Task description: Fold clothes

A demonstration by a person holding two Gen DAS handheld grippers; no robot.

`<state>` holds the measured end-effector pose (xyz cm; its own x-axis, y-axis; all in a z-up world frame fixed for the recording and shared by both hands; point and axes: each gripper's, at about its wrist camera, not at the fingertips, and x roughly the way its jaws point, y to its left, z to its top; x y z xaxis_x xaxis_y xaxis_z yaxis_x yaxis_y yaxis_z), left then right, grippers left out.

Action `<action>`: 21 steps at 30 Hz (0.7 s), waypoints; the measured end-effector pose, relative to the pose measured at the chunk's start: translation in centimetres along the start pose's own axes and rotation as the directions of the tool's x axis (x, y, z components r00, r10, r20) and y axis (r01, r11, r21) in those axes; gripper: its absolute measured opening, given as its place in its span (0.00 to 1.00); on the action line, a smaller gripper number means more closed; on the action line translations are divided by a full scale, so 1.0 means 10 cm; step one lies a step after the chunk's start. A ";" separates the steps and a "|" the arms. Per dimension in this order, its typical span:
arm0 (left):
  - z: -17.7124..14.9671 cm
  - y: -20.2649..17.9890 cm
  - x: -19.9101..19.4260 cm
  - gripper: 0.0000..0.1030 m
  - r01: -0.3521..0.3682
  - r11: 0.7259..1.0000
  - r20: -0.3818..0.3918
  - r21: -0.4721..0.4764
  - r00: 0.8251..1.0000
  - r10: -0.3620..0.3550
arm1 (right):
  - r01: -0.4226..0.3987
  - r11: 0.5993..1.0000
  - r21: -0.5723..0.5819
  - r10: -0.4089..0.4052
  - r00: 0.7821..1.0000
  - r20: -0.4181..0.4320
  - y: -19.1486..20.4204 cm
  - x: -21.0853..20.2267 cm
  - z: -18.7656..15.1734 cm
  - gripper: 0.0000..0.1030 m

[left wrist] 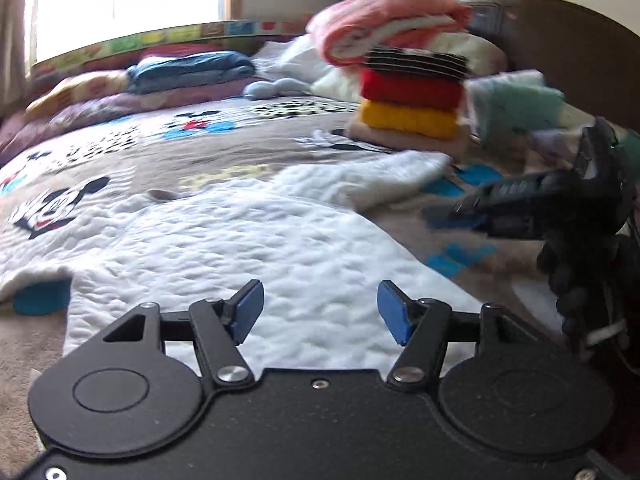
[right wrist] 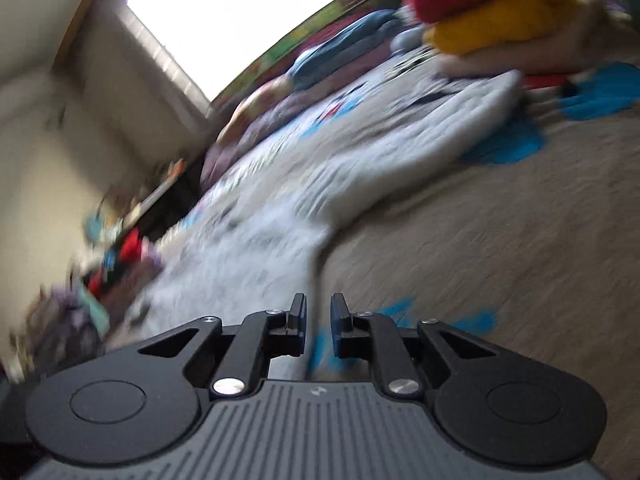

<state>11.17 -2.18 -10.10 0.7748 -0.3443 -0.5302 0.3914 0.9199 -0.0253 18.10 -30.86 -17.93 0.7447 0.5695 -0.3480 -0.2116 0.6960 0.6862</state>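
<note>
A white quilted garment [left wrist: 240, 240] lies spread flat on the bed, one sleeve [left wrist: 360, 184] reaching toward the right. My left gripper [left wrist: 320, 312] hovers just above its near part, blue pads wide apart and nothing between them. In the left wrist view my right gripper [left wrist: 460, 210] comes in from the right edge, blurred, beside the sleeve. In its own tilted, blurred view my right gripper [right wrist: 319, 324] stands at the garment's [right wrist: 280, 200] edge over the tan bed cover [right wrist: 480, 240], with a narrow empty gap between its pads.
A stack of folded clothes [left wrist: 412, 100], black-striped, red, yellow and beige, sits behind the sleeve and shows again in the right wrist view [right wrist: 492, 12]. Behind it lie a pink blanket [left wrist: 384, 20] and pillows. Blue folded bedding [left wrist: 192, 70] lies by the window side. A dark headboard [left wrist: 560, 40] closes the right.
</note>
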 end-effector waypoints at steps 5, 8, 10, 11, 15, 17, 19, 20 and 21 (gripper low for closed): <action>0.29 0.16 0.17 0.45 -0.034 0.998 -0.016 -0.048 0.999 0.033 | -0.092 0.995 0.041 0.087 0.990 0.110 -0.12 0.21 0.55 0.16; 0.45 0.18 0.40 0.39 -0.070 0.997 -0.045 -0.040 0.997 0.068 | -0.158 0.986 0.049 0.154 0.985 0.077 -0.11 0.56 0.79 0.21; 0.62 0.18 0.62 0.36 -0.096 0.995 -0.054 -0.022 0.994 0.095 | -0.133 0.991 0.010 0.133 0.991 0.017 -0.04 0.80 0.86 0.21; 0.72 0.16 0.75 0.36 -0.106 0.994 -0.058 -0.012 0.993 0.105 | -0.084 0.996 -0.021 0.084 0.996 -0.008 -0.01 0.89 0.87 0.21; 1.04 0.09 1.37 0.33 -0.088 0.996 -0.119 0.002 0.989 0.088 | 0.091 0.994 -0.060 -0.093 0.995 -0.021 -0.14 1.02 0.94 0.21; 1.14 -0.01 1.70 0.33 -0.067 0.998 -0.148 0.005 0.987 0.067 | 0.138 0.989 -0.052 -0.139 0.990 -0.017 -0.28 0.99 0.98 0.19; 1.15 -0.11 2.02 0.33 -0.052 0.999 -0.191 0.012 0.980 0.053 | 0.189 0.980 -0.059 -0.189 0.982 0.003 -0.40 0.90 0.99 0.19; 1.10 -0.13 2.19 0.33 -0.055 0.998 -0.234 0.019 0.970 0.058 | 0.206 0.978 -0.044 -0.205 0.979 0.011 -0.48 0.85 1.01 0.18; 1.05 -0.15 2.34 0.34 -0.062 0.998 -0.258 0.024 0.964 0.066 | 0.216 0.976 -0.021 -0.216 0.976 0.017 -0.57 0.80 1.03 0.17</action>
<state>33.89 -13.59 -13.55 0.6445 -0.2226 -0.7315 0.3548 0.9345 0.0282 31.77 -34.80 -18.08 0.7834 0.3983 -0.4770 -0.0591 0.8119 0.5809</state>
